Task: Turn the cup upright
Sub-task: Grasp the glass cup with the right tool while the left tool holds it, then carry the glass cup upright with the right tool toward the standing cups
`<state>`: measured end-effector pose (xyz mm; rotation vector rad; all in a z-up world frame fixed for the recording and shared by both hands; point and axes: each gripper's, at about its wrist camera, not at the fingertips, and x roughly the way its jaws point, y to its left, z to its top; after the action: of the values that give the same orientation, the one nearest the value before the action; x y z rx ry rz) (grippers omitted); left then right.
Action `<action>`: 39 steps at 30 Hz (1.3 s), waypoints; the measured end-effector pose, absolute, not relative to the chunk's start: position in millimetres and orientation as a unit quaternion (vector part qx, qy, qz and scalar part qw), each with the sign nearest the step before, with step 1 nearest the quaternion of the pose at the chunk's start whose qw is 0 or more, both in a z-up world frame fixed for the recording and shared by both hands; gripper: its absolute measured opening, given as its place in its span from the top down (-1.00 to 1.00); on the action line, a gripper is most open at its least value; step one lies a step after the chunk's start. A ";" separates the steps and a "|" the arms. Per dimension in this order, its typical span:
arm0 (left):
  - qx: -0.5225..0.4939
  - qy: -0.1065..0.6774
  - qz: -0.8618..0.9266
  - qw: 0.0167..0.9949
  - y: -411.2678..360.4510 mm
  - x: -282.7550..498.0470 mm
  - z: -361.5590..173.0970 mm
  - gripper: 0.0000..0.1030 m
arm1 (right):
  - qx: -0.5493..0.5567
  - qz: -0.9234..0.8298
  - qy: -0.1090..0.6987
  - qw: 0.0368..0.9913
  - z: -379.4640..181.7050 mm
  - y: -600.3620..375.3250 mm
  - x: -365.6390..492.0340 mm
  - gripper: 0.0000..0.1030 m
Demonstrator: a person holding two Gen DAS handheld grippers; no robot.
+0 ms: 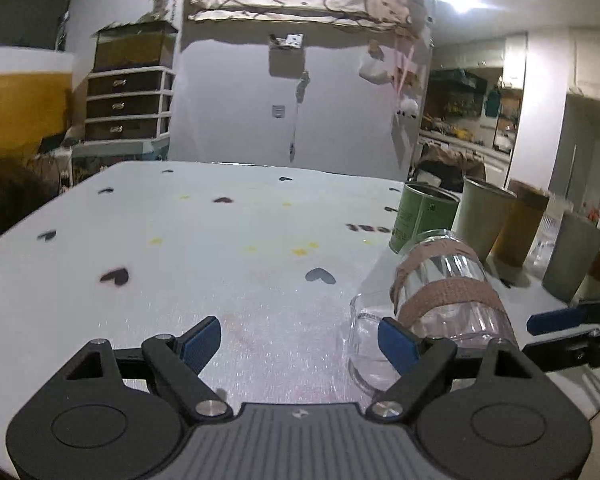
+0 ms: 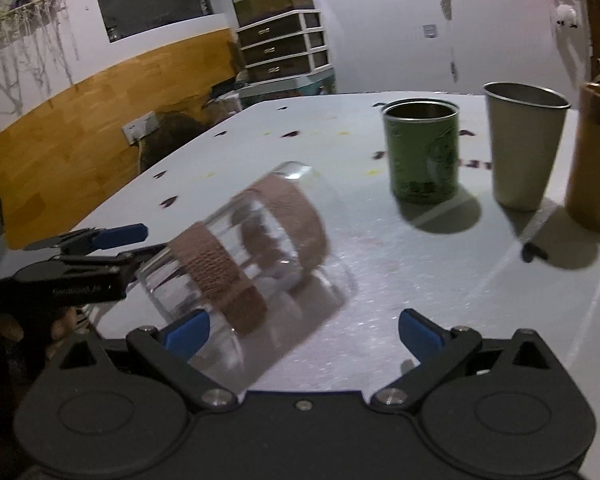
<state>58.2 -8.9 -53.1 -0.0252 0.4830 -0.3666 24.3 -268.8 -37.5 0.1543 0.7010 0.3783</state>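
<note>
A clear glass cup point(image 1: 444, 300) with two pinkish-brown tape bands lies on its side on the white table point(image 1: 220, 264). In the left wrist view it lies beside and beyond my right fingertip point(image 1: 396, 344); my left gripper point(image 1: 300, 340) is open and holds nothing. In the right wrist view the cup point(image 2: 256, 252) lies tilted in front of my open right gripper point(image 2: 304, 332), towards its left fingertip point(image 2: 188, 332), with nothing gripped. The left gripper's fingers point(image 2: 112, 236) show at the left, next to the cup's open end. The right gripper's fingers point(image 1: 556, 320) show at the right in the left wrist view.
A green tin cup point(image 2: 422, 150), a grey metal tumbler point(image 2: 520, 144) and a brown tumbler point(image 2: 596, 160) stand upright in a row at the table's right side. More cups point(image 1: 576, 260) continue the row. The tablecloth has dark heart prints. A drawer unit point(image 2: 284, 48) stands beyond.
</note>
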 end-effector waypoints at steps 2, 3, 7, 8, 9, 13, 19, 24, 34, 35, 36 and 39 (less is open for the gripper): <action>-0.021 0.236 -0.179 0.955 -5.2 53.4 -55.0 -0.67 | 0.095 0.188 0.339 0.917 -36.0 -272.2 21.7 -0.98; -0.027 0.236 -0.179 0.955 -4.0 51.9 -54.9 -0.67 | 0.114 0.190 0.337 0.915 -34.8 -276.5 20.8 -0.98; -0.044 0.233 -0.179 0.955 -1.9 43.8 -57.2 -0.67 | 0.217 0.192 0.343 0.893 -30.8 -295.2 33.8 -0.98; -0.045 0.231 -0.178 0.956 -1.9 41.4 -57.5 -0.67 | 0.246 0.188 0.351 0.884 -31.3 -298.8 41.3 -0.98; -0.047 0.230 -0.178 0.956 -2.4 40.1 -57.6 -0.68 | 0.274 0.181 0.359 0.874 -32.7 -301.3 50.3 -0.98; -0.049 0.229 -0.177 0.956 -3.4 36.5 -59.3 -0.68 | 0.360 0.144 0.386 0.837 -44.9 -305.7 86.7 -0.99; -0.052 0.229 -0.179 0.955 -2.4 36.1 -59.3 -0.68 | 0.443 0.122 0.409 0.789 -68.7 -300.2 121.9 -1.00; -0.057 0.229 -0.181 0.955 -0.8 35.8 -60.4 -0.68 | 0.435 0.143 0.426 0.780 -69.9 -284.8 130.0 -0.74; -0.054 0.220 -0.184 0.956 -6.4 30.9 -57.6 -0.68 | 0.297 0.169 0.357 0.869 -18.0 -291.6 92.3 -0.53; -0.054 0.220 -0.185 0.956 -7.5 30.7 -57.8 -0.68 | 0.273 0.165 0.344 0.883 -11.6 -293.8 86.6 -0.53; -0.054 0.220 -0.187 0.956 -8.8 30.6 -57.8 -0.68 | 0.245 0.157 0.329 0.898 -4.1 -295.8 79.4 -0.53; -0.052 0.221 -0.191 0.955 -12.6 29.8 -58.5 -0.68 | 0.181 0.133 0.299 0.927 10.3 -305.6 66.6 -0.53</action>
<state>29.8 -12.6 -58.5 -0.1061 0.4494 -0.3871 66.6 -305.6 10.3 0.3700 0.6136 0.2719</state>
